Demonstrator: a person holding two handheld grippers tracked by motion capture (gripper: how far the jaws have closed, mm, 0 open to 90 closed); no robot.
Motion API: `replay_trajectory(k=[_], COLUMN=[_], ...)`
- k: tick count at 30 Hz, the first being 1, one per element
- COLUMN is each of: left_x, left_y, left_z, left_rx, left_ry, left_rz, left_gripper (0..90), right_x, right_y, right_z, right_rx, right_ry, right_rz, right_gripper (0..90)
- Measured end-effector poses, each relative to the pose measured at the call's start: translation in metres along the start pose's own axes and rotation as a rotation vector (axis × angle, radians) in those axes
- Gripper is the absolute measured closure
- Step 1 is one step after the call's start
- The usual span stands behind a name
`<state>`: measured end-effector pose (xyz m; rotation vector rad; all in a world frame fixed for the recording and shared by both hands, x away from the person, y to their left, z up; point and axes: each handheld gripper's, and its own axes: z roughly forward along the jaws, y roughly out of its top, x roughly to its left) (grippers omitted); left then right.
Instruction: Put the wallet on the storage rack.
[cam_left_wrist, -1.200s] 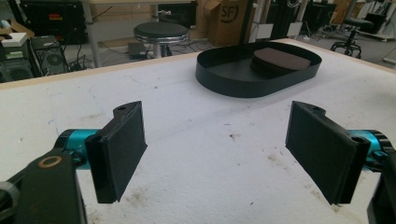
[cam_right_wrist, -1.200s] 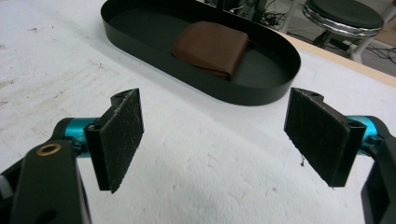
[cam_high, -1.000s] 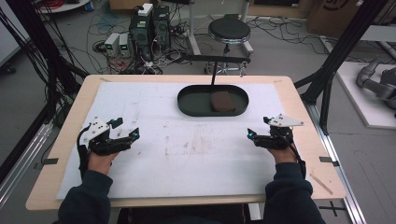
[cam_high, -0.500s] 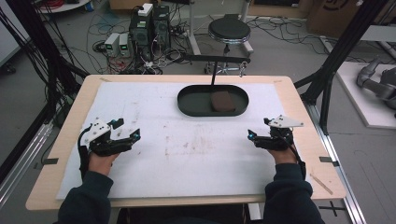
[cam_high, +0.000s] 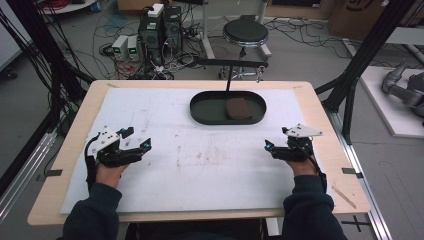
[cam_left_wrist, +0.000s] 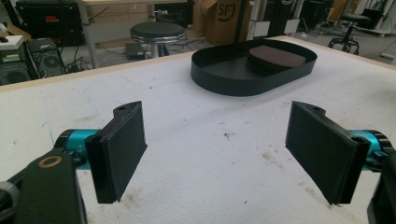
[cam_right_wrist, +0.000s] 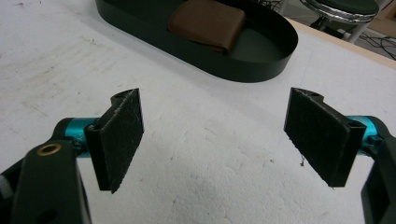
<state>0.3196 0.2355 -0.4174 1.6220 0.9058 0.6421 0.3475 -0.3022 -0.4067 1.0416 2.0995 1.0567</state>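
A black oval tray (cam_high: 205, 110) sits at the far middle of the white table mat, and a folded brown cloth (cam_high: 238, 108) lies in its right half. My left gripper (cam_high: 141, 145) rests low at the left of the mat, open, with nothing between its jaws. My right gripper (cam_high: 270, 146) rests at the right, also open and empty. In the left gripper view the tray (cam_left_wrist: 224, 77) lies ahead to the right with the cloth (cam_left_wrist: 275, 56) in it. In the right gripper view the tray (cam_right_wrist: 261, 65) and the cloth (cam_right_wrist: 208, 23) lie straight ahead.
The white foam mat (cam_high: 200, 165) is scuffed and stained in the middle. A black stand with a crossbar (cam_high: 230, 62) rises behind the tray. Beyond the table's far edge stand a stool (cam_high: 245, 32), computers (cam_high: 160, 25) and loose cables.
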Motion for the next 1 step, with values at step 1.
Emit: replay_trajectory(k=[1], left_x=[0.0000], left_y=[-0.0001], left_z=[0.0001], left_rx=[0.001], left_ry=[0.000], left_rz=[0.001], left_gripper=[19.9], right_x=[0.0000], right_y=[-0.0001], right_z=[0.0002], right_rx=[0.003], right_ry=[-0.001], right_rz=[-0.003], right_gripper=[20.2])
